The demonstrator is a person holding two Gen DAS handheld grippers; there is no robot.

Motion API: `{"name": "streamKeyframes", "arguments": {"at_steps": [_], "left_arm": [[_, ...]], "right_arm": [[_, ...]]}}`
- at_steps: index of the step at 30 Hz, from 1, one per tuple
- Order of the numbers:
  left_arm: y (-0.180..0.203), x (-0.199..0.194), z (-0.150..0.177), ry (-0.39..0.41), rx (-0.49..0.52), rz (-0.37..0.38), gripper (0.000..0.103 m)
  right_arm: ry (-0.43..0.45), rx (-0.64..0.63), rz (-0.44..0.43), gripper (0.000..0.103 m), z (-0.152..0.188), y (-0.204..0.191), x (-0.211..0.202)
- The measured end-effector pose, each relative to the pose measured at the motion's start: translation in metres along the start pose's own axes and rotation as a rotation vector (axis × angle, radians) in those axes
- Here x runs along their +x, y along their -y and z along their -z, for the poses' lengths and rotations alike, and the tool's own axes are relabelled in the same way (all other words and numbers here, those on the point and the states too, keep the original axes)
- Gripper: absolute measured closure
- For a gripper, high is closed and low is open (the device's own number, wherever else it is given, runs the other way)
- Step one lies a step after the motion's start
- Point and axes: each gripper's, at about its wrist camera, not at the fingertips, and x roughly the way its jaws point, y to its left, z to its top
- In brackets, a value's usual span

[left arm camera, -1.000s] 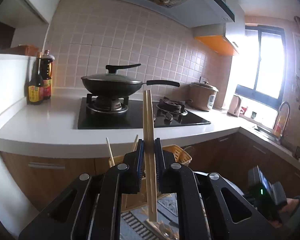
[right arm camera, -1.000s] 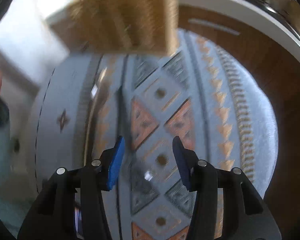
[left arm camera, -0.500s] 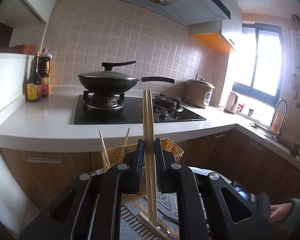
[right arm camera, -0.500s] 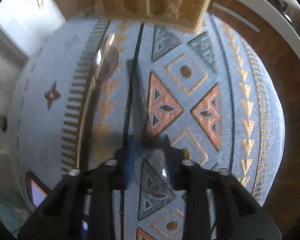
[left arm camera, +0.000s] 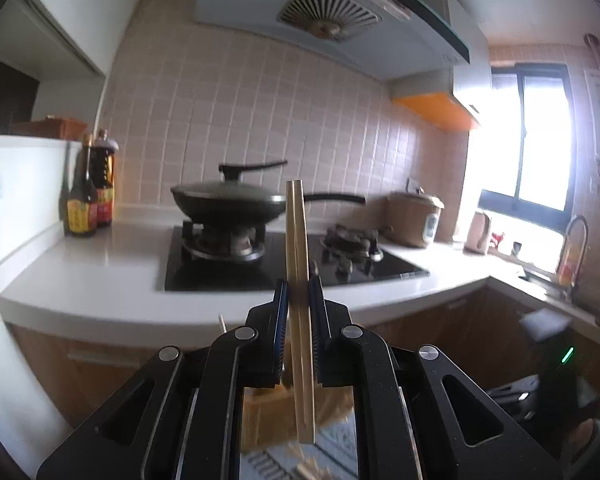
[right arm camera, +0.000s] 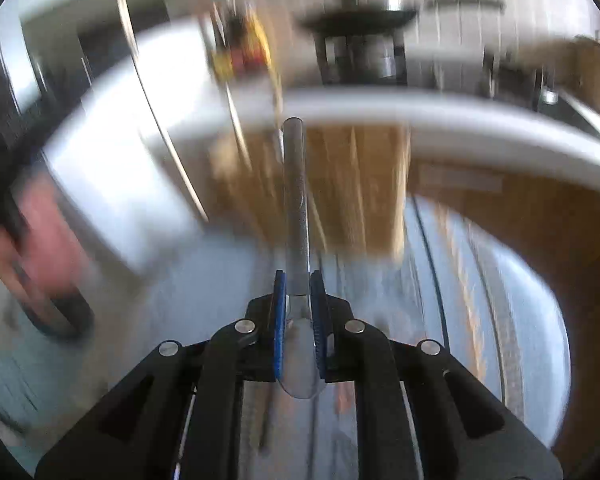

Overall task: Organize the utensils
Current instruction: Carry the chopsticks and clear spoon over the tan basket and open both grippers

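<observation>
- Legible writing: none. The two dark sauce bottles [left arm camera: 88, 196] on the white countertop [left arm camera: 100, 280] carry yellow and red labels, but their print is too small to read. The range hood [left arm camera: 328, 20] bears a small mark at its upper left that is too blurred to read.
- Left gripper [left arm camera: 299, 312]: the jaws are pressed together on a pair of wooden chopsticks [left arm camera: 298, 280]. The chopsticks stand nearly upright between the blue pads. Their square upper ends rise well above the fingertips, in front of the lidded wok [left arm camera: 228, 200] on the black gas hob [left arm camera: 292, 264]. Their lower ends hang below the pads.
- Below the left gripper: a woven yellow utensil basket [left arm camera: 264, 412] shows through the gap in the gripper frame, directly beneath the hanging chopstick ends. One stick tip [left arm camera: 221, 322] shows just left of the gripper.
- Right gripper [right arm camera: 298, 296]: the jaws are closed on a metal spoon [right arm camera: 296, 208]. The handle points forward and up, away from the camera. The rounded bowl lies behind the pads, toward the camera.
- Right wrist view: heavy blur. The spoon handle lies in front of a tan woven form [right arm camera: 332, 188], probably the same basket, which stands on a patterned blue cloth [right arm camera: 480, 300].
</observation>
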Motion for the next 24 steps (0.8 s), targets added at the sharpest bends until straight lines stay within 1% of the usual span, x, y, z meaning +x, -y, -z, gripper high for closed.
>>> {"name": "streamKeyframes", "arguments": {"at_steps": [1,3,5,6,8,9,11,12,14,17,20,24], "left_arm": [[-0.001,0.004,-0.004,0.02,-0.003,-0.008,0.094],[-0.001,0.01,-0.01,0.039,-0.007,-0.017,0.094],[-0.001,0.016,-0.013,0.06,-0.004,-0.041,0.094],[-0.001,0.019,-0.014,0.067,0.001,-0.054,0.094],[-0.004,0.023,-0.013,0.074,0.003,-0.074,0.094],[-0.007,0.026,-0.012,0.08,0.003,-0.088,0.094],[-0.008,0.032,-0.01,0.087,0.014,-0.118,0.094],[-0.009,0.035,-0.009,0.088,0.021,-0.132,0.094],[-0.011,0.044,-0.005,0.09,0.036,-0.162,0.094],[-0.013,0.054,0.003,0.078,0.051,-0.18,0.094],[-0.018,0.06,0.011,0.063,0.044,-0.188,0.094],[-0.025,0.069,0.021,0.04,0.03,-0.205,0.094]], "right_arm": [[0.041,0.021,-0.003,0.093,-0.016,0.01,-0.01],[0.133,0.064,-0.02,0.093,-0.042,0.015,-0.011],[0.193,0.085,-0.039,0.093,-0.06,0.017,-0.003],[0.214,0.09,-0.044,0.093,-0.065,0.019,0.0],[0.285,0.082,-0.056,0.093,-0.075,0.017,0.005],[0.311,0.072,-0.048,0.093,-0.079,0.013,0.012],[0.34,0.05,-0.002,0.093,-0.091,0.011,0.018],[0.354,0.038,0.022,0.093,-0.094,0.009,0.028],[0.358,0.029,0.039,0.093,-0.096,0.013,0.038],[0.341,0.01,0.052,0.093,-0.094,0.019,0.056],[0.317,-0.031,0.087,0.093,-0.09,0.022,0.072],[0.272,-0.08,0.072,0.093,-0.086,0.024,0.088]]}}
